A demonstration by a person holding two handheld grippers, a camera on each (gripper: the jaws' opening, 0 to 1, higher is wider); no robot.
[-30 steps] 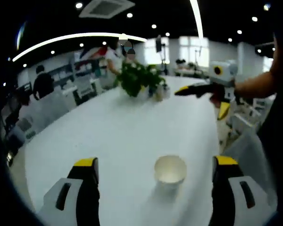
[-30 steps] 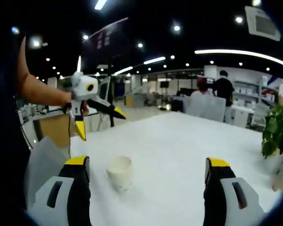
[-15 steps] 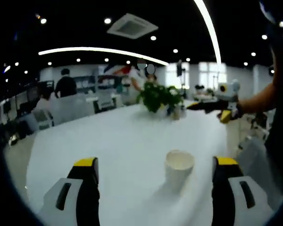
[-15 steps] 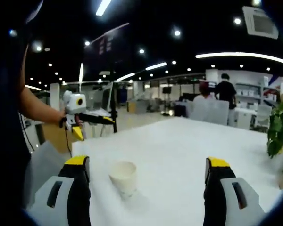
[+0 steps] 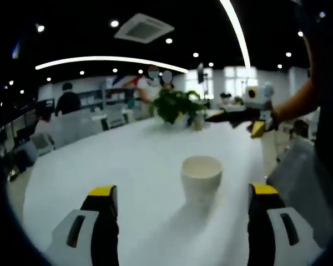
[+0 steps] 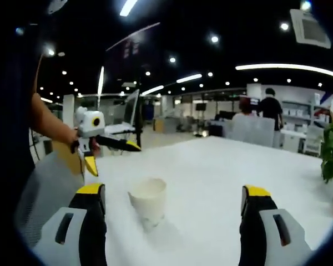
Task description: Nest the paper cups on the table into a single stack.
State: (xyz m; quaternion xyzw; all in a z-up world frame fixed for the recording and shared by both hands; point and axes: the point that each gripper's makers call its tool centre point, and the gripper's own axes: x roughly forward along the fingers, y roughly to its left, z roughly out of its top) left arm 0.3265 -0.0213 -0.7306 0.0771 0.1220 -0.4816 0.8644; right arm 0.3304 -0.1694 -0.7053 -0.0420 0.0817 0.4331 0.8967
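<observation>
Left gripper [image 5: 177, 221], jaws spread wide and empty, and right gripper [image 6: 172, 221], likewise spread, both face the large white oval table [image 5: 127, 155]. One upright white paper cup [image 5: 201, 178] stands ahead between each pair of jaws, seemingly nearer the left.

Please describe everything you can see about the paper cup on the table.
The paper cup is plain white or cream and tapers toward its base. It stands upright, mouth open, on the white table, and looks empty from what shows. Nothing touches it: both pairs of jaws stand open, wide of it.
</observation>
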